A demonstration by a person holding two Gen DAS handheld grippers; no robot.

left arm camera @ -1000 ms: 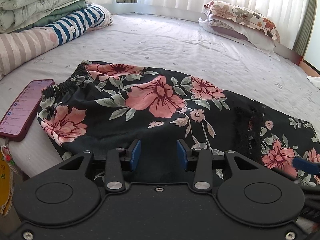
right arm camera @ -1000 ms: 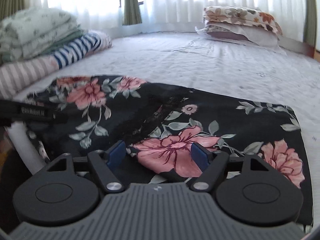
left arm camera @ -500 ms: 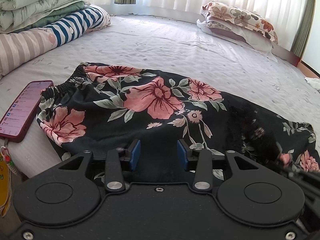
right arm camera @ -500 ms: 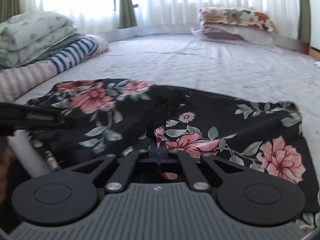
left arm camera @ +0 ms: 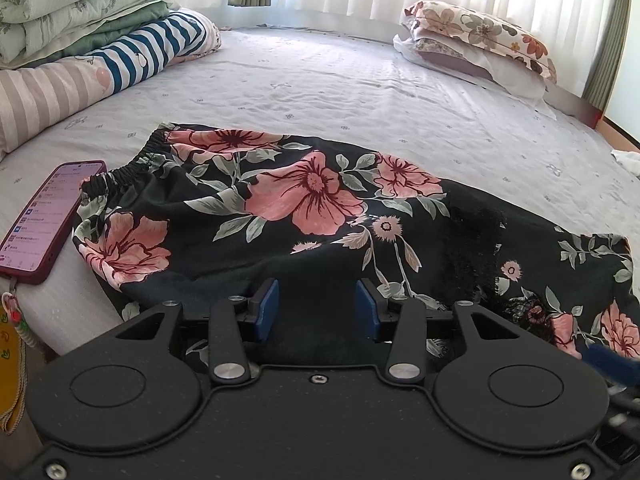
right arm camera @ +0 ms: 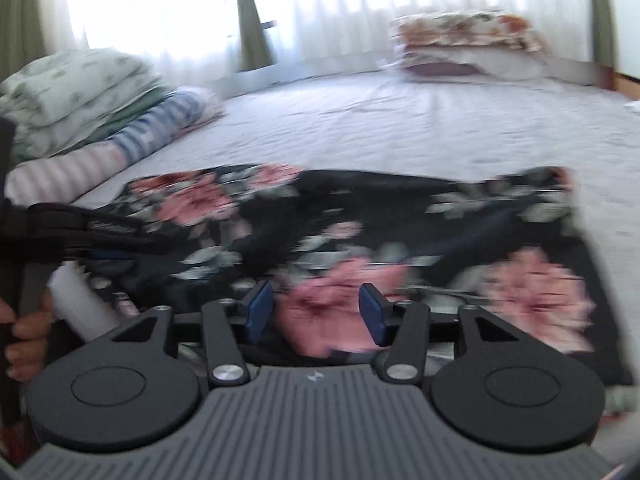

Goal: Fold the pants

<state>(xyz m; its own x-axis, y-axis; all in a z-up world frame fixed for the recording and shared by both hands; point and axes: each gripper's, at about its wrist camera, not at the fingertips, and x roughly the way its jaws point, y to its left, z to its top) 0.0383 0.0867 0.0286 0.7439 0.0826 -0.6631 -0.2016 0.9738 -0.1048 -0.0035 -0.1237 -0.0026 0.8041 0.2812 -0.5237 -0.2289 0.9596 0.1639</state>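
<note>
Right tool (right arm camera: 316, 312) jaws just reopened, released above black floral fabric pants (left arm camera: 304, 216); left tool (left arm camera: 316, 306) parted, gripping nothing. Regrasp likely.

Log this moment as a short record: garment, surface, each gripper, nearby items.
garment: floral pants, spread flat, elastic waistband toward the phone
surface: bed, pale sheet
left gripper: jaws apart over the near edge of the pants, black cloth between the pads, not pinched
right gripper: jaws have just been opening, pink flower print between them, not gripped; view blurred
phone: screen lit, beside the waistband at the bed edge
folded bedding: stacked far left
pillows: far right
</note>
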